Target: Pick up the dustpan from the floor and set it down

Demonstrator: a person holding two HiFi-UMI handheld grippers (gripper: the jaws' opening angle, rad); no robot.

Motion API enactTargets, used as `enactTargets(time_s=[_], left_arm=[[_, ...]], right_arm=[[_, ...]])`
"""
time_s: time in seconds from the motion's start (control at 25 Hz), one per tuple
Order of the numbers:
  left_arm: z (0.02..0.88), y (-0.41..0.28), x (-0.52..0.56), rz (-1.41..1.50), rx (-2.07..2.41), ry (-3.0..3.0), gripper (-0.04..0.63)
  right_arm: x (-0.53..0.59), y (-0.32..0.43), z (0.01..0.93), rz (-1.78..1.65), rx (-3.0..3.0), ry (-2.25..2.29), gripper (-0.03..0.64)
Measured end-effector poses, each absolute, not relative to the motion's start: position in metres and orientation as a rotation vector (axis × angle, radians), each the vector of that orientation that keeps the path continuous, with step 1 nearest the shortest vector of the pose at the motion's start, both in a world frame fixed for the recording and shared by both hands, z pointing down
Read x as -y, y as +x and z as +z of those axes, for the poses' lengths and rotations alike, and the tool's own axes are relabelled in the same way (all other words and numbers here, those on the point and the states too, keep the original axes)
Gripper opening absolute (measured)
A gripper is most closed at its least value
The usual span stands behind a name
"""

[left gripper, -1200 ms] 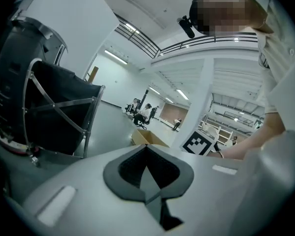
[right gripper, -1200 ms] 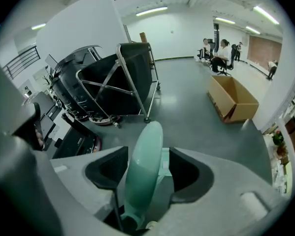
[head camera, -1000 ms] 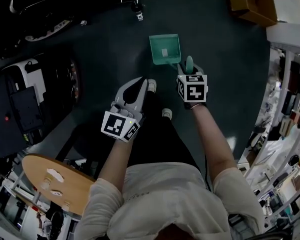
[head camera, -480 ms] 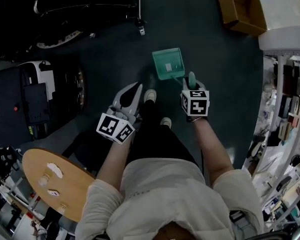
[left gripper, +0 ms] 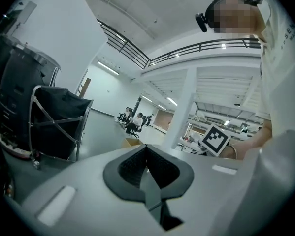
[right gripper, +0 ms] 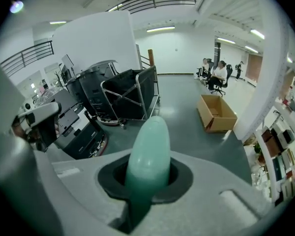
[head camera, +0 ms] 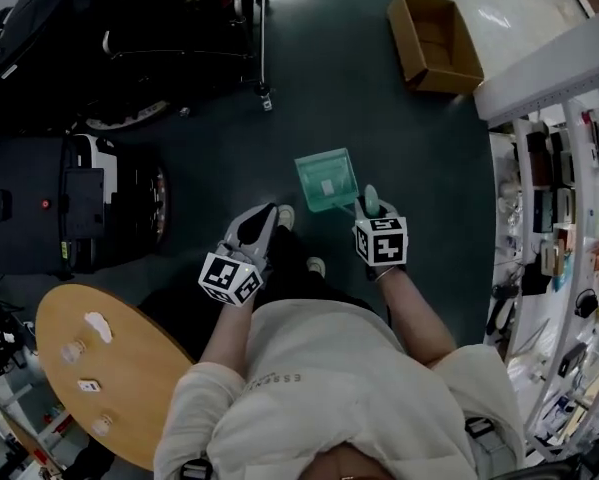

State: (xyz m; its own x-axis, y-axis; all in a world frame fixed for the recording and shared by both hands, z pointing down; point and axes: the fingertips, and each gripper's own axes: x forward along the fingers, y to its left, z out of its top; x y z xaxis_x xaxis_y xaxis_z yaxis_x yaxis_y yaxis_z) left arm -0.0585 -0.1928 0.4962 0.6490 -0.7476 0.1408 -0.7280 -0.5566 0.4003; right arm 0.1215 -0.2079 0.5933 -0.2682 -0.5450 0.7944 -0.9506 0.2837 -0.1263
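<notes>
The green dustpan [head camera: 327,180] hangs above the dark floor in front of the person's feet, its pan tilted away. My right gripper [head camera: 370,211] is shut on its rounded green handle [head camera: 371,198]. In the right gripper view that handle [right gripper: 148,146] stands up between the jaws of the right gripper [right gripper: 147,175], and the pan itself is hidden. My left gripper [head camera: 260,220] hangs beside the person's left leg, shut and with nothing in it. The left gripper [left gripper: 147,167] points out across the hall in its own view, jaws together.
An open cardboard box [head camera: 434,40] lies on the floor at the back right. A black wheeled cart [head camera: 184,23] and a dark machine [head camera: 64,203] stand at the left. A round wooden table [head camera: 109,368] is behind on the left, with shelving [head camera: 559,238] along the right.
Both grippers have come up from near the floor as the person straightens. The dustpan has risen with the right gripper, held by its handle.
</notes>
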Motion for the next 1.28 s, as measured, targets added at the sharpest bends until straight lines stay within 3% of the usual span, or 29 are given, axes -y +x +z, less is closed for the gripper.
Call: enactTargets(time_s=[0.6,0.96,1.28], left_arm=[[0.48,-0.042,0.127,-0.026,1.239,2.471,0.008],[0.494,-0.073,0.149,0.026,1.282,2.382,0.008],[0.498,-0.114,0.24,0.026,1.344,2.327,0.008]], right_arm=[[0.109,0.151,0.593,0.874,1.909,1.29,0.017],[0.148,0.141,0.601,0.893,1.884,1.295,0.017],[0.238,0.111,0.602,0.876,1.874,1.307,0.017]])
